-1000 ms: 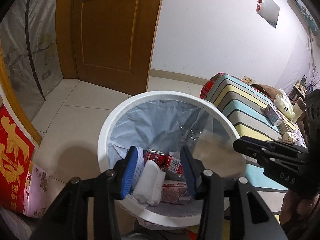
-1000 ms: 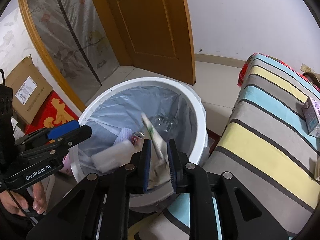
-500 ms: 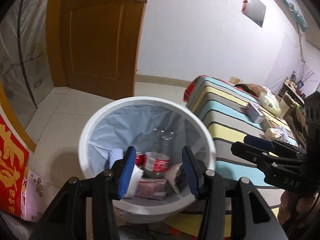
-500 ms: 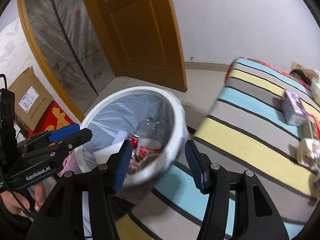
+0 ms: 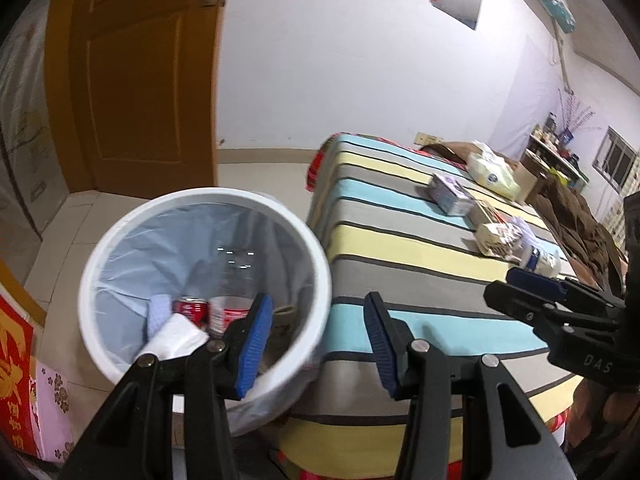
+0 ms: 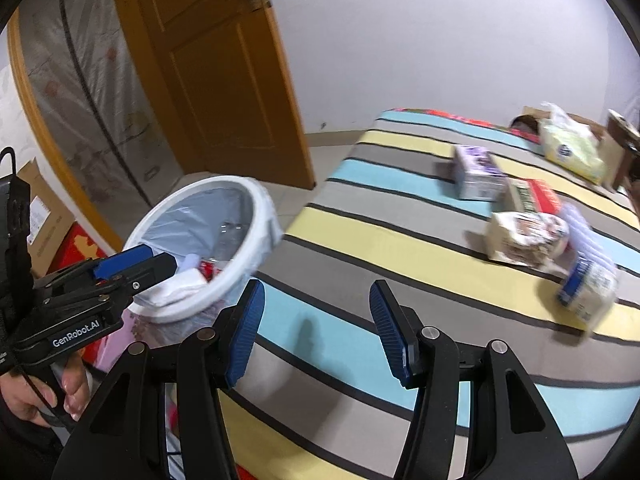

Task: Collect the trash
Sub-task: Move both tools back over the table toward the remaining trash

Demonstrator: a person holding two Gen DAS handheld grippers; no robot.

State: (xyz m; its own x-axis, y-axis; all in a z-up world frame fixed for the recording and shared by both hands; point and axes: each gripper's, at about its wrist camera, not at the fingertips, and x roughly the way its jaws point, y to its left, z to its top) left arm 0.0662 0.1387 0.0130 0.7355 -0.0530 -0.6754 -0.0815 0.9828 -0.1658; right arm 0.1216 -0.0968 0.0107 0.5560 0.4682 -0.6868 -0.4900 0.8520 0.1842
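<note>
1. A striped bed [image 6: 360,240] fills the right side of both views, beside a wooden door [image 5: 132,80].
2. A white trash bin [image 5: 120,236] with a pale liner stands on the floor just beside the bed's corner. It holds a red can [image 5: 191,309], a clear bottle [image 5: 230,304] and crumpled white paper [image 5: 176,336].
3. More trash lies well beyond both sets of jaws, farther up the bed: a purple carton [image 6: 478,172], a crumpled paper bag [image 6: 524,236] and a small plastic bottle [image 6: 586,286].
4. The left gripper [image 5: 318,340] hangs over the bin's rim, jaws parted, nothing between them.
5. The right gripper [image 6: 316,328] is over the bedcover, jaws spread and empty.
</note>
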